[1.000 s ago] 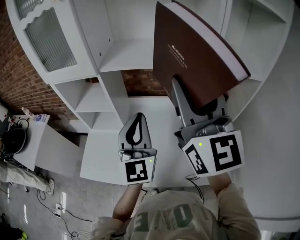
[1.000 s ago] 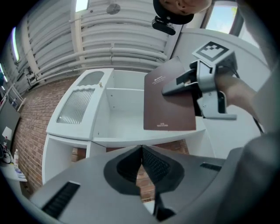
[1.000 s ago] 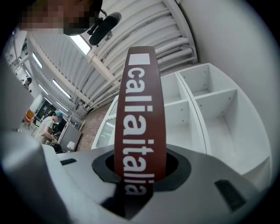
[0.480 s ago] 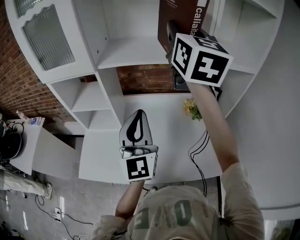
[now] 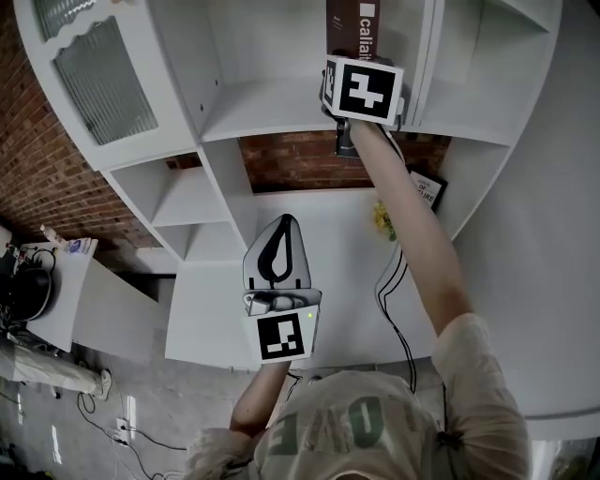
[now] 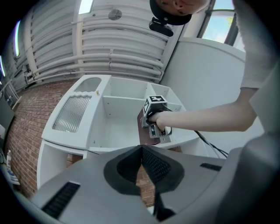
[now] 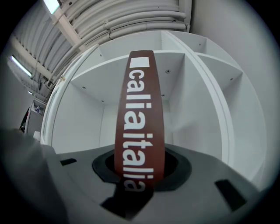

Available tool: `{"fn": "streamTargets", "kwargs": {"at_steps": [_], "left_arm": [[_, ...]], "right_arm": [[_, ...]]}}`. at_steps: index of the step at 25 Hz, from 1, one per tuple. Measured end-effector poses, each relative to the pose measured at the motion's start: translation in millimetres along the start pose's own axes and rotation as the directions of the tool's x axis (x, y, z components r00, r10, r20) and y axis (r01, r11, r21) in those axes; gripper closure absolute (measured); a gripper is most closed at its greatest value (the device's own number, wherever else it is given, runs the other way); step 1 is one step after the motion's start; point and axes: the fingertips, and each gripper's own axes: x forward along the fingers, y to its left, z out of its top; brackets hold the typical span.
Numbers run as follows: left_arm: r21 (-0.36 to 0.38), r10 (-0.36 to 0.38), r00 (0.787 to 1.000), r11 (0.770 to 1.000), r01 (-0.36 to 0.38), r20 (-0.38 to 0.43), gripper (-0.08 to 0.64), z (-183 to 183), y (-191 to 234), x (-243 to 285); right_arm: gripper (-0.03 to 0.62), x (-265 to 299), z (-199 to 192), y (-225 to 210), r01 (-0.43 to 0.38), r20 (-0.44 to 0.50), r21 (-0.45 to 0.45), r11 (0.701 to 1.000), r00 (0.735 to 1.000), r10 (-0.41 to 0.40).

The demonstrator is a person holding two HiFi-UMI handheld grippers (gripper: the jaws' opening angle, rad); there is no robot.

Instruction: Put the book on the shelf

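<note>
A dark brown book (image 5: 353,21) with white spine lettering stands upright in the upper middle compartment of the white shelf unit (image 5: 272,105). My right gripper (image 5: 349,67) is raised at arm's length and shut on the book's spine (image 7: 139,118), low down; its jaws (image 7: 139,169) clamp the book from both sides. The book's lower end is hidden behind the marker cube. My left gripper (image 5: 282,225) hangs lower, in front of the shelf's bottom board, shut and empty (image 6: 142,151). In the left gripper view the right gripper (image 6: 152,121) and the book (image 6: 142,127) sit at the compartment's right side.
A vertical divider (image 5: 424,56) stands just right of the book. One level down are a small framed picture (image 5: 427,188) and yellow flowers (image 5: 382,220). A ribbed glass door (image 5: 98,80) is at the upper left. Brick wall (image 5: 300,161) shows behind the shelves.
The right gripper has lifted the book from chest height up into the upper compartment and turned it upright, spine outward. The left gripper has barely moved.
</note>
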Motion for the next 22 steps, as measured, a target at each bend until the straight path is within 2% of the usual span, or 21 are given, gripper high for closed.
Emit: {"fn": "streamTargets", "kwargs": {"at_steps": [10, 14, 17, 22], "left_arm": [[0.019, -0.010, 1.000, 1.000, 0.010, -0.008, 0.546, -2, -3, 4], [0.018, -0.011, 1.000, 1.000, 0.012, -0.028, 0.546, -10, -2, 5], [0.016, 0.001, 0.999, 1.000, 0.000, -0.044, 0.546, -18, 2, 6], [0.065, 0.018, 0.998, 0.998, -0.015, -0.052, 0.546, -22, 6, 8]], "right_arm": [[0.440, 41, -5, 3, -0.001, -0.007, 0.005, 1.000, 1.000, 0.001], [0.440, 53, -6, 3, 0.018, -0.021, 0.036, 0.999, 1.000, -0.017], [0.440, 68, 1, 10, -0.010, 0.016, 0.019, 1.000, 1.000, 0.010], [0.440, 84, -2, 12, -0.006, 0.022, 0.013, 1.000, 1.000, 0.006]]}}
